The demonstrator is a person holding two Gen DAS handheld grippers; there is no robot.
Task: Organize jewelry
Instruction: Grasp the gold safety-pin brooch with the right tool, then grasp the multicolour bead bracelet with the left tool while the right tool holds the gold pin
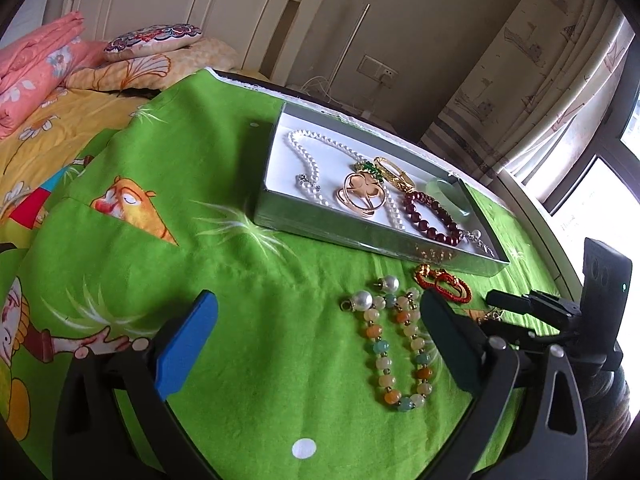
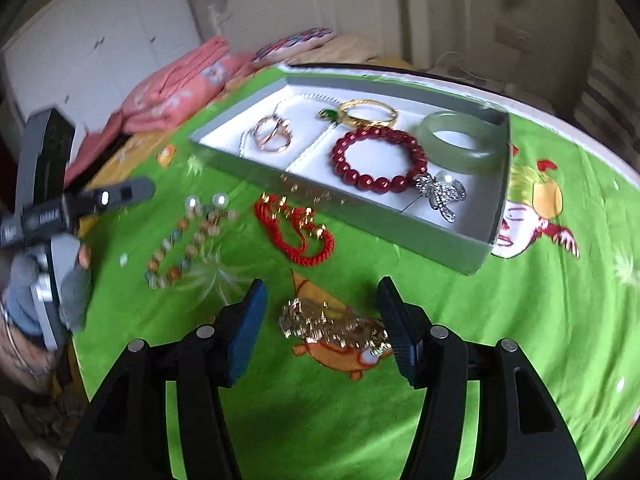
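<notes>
Several pieces: lying loose on the green cartoon cloth point(image 2: 460, 340), outside the tray.
Gold chain point(image 2: 332, 326): lying bunched on the cloth between the two fingers of the right tool point(image 2: 324, 328); whether the right-hand pad is touching its end cannot be told.
Right tool: standing part-open, pads not pressing on the chain, nothing lifted.
Red cord bracelet point(image 2: 296, 232): lying on the cloth just in front of the tray's near wall.
Pastel bead strand point(image 1: 396, 344): lying in a loop on the cloth, its two pearl ends point(image 1: 378, 292) pointing toward the tray; sitting inside the span of the left tool point(image 1: 316, 348), close to its right finger.
Left tool: standing wide open, hovering over the cloth, gripping nothing.
Grey tray point(image 2: 360, 220): sitting on the cloth, white-lined.
Tray contents: dark red bead bracelet point(image 2: 378, 156), pale green bangle point(image 2: 460, 140), gold bangle point(image 2: 368, 118), rose-gold ornament point(image 2: 270, 138), silver brooch point(image 2: 440, 196), pearl necklace point(image 1: 316, 148), small green-stone piece point(image 1: 368, 168).
Bench: round, carrying the cloth, its white edge point(image 2: 580, 128) showing past the tray.
Bed: lying behind, with a pink quilt point(image 1: 32, 64) and a patterned cushion point(image 1: 152, 38).
Person: a gloved hand point(image 2: 48, 292) is holding the left tool's handle.
</notes>
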